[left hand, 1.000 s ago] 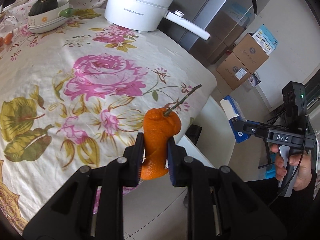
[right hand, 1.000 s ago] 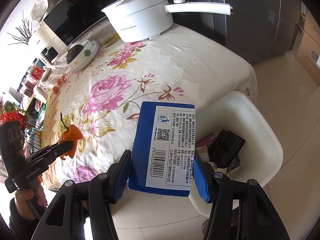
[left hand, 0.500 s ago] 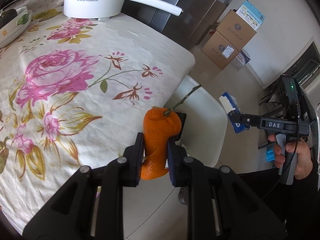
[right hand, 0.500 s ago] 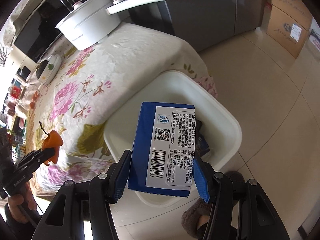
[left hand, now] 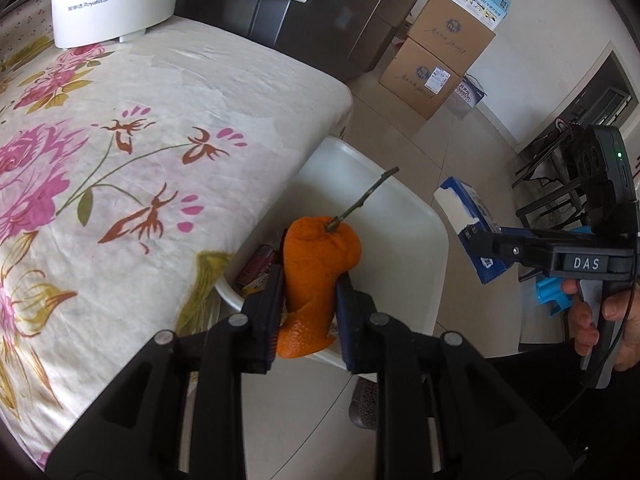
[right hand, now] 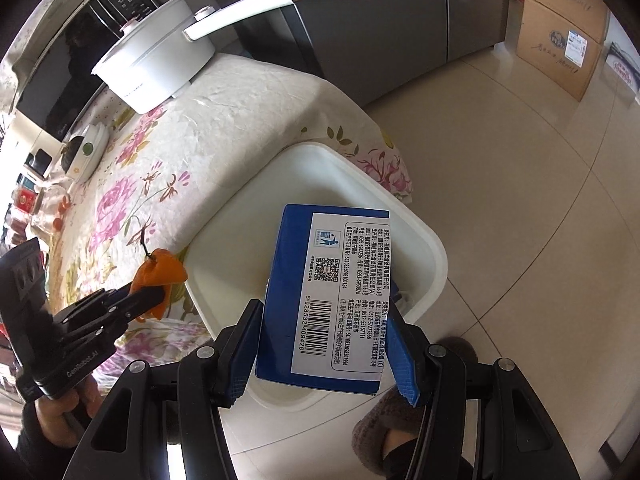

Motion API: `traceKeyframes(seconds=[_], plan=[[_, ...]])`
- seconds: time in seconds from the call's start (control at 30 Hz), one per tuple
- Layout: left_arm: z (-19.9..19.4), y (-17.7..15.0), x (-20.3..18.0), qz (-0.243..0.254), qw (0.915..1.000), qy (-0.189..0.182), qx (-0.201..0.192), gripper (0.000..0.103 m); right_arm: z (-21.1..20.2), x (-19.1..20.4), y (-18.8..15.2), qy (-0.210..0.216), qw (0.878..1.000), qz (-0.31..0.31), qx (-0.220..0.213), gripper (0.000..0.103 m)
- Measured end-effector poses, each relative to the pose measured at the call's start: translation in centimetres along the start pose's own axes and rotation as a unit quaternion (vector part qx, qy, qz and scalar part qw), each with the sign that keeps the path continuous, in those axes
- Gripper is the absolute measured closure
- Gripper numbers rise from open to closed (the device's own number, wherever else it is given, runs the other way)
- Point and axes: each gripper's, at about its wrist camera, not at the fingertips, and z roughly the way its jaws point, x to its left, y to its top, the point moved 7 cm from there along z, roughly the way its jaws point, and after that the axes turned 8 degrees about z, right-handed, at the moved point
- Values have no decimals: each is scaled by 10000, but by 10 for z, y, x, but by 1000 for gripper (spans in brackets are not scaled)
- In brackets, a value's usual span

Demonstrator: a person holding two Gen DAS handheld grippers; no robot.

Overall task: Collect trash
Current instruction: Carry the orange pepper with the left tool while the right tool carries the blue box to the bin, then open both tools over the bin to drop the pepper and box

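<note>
My left gripper (left hand: 309, 316) is shut on an orange peel (left hand: 316, 264) with a thin stem, held over the near rim of the white trash bin (left hand: 416, 248) beside the table. My right gripper (right hand: 324, 344) is shut on a blue box (right hand: 328, 292) with a white barcode label, held above the bin (right hand: 424, 240). The blue box (left hand: 468, 224) and right gripper also show at the right of the left wrist view; the peel (right hand: 160, 272) and left gripper show at the left of the right wrist view. Some wrappers (left hand: 256, 270) lie inside the bin.
A table with a floral cloth (left hand: 120, 160) stands left of the bin. A white electric pot (left hand: 112, 0) with a long handle sits at its far end. Cardboard boxes (left hand: 436, 56) are stacked on the tiled floor by a dark fridge (right hand: 380, 20). A slippered foot (right hand: 400, 420) is by the bin.
Both grippers moved from over the table edge toward the bin. The peel and the blue box now hang above the bin.
</note>
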Motion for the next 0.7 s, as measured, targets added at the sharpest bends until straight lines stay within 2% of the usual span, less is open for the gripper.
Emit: traceKeyframes(seconds=[0.03,0.07,0.17,0.53,0.67,0.7], plan=[[1,0,2,-17,10000,56,34,66,1,-1,0,-19,10000,14,11,44],[-1,0,3,-40,10000,79,39,52,1,-2,0,-37,10000,27,22,44],[-13,2,6,-79,9998,140,-107,28,3,-3,1,-68,9999,63,39,44],[-51,-19,33,-454,9979,443,-101,7,6,16,0,-68,10000,-43,2,44],[-66,-29,34,-523,9965,643,-136,3,7,24,3,-2,10000,-26,-37,43],[-71,-32,35,-531,9960,709,-144,2,8,26,3,-4,10000,-12,-23,40]])
